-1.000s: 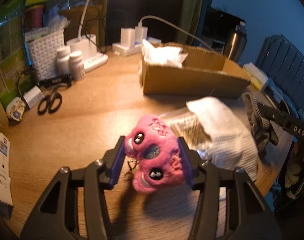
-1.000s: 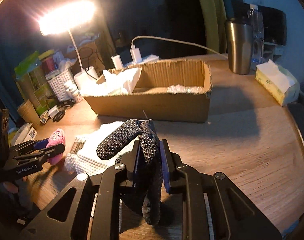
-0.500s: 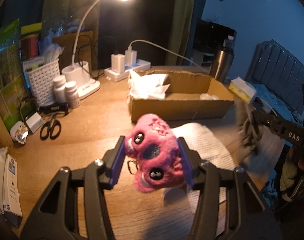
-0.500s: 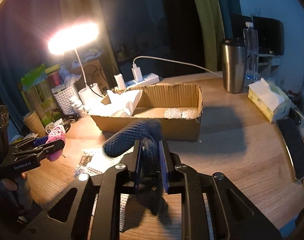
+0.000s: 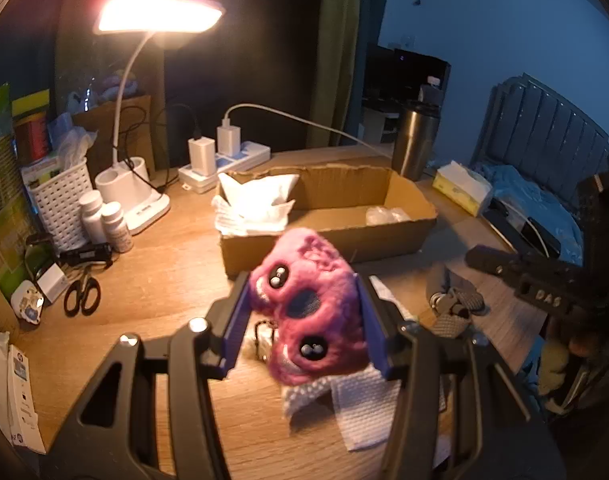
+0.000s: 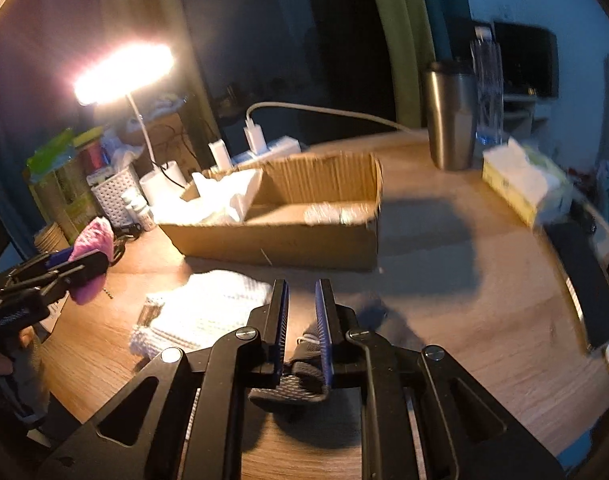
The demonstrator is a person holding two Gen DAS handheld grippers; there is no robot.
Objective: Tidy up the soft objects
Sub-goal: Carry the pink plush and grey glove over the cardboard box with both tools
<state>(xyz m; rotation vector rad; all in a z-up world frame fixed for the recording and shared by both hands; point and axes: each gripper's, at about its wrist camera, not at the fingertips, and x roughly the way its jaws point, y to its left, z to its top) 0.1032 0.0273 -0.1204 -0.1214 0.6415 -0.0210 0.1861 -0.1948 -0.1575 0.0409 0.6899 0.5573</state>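
Note:
My left gripper (image 5: 304, 320) is shut on a pink plush toy (image 5: 308, 312) with black eyes and holds it above the table, short of the cardboard box (image 5: 328, 236). It shows from the side in the right wrist view (image 6: 92, 260). My right gripper (image 6: 302, 300) stands slightly open; the dark dotted glove (image 6: 300, 376) sags low between the finger bases, and in the left wrist view (image 5: 452, 312) it hangs near the table. A white knitted cloth (image 6: 208, 312) lies in front of the box (image 6: 288, 236), which holds white tissue (image 6: 224, 200).
A lit desk lamp (image 5: 156, 16), a white basket (image 5: 60, 204), pill bottles (image 5: 104, 220), scissors (image 5: 82, 296) and a power strip (image 5: 224, 160) stand at the left and back. A steel tumbler (image 6: 452, 116), a tissue pack (image 6: 524, 184) and a phone (image 6: 584, 280) are at the right.
My left gripper has risen with the pink toy. My right gripper has opened and the glove has slipped down from between the fingertips towards the table.

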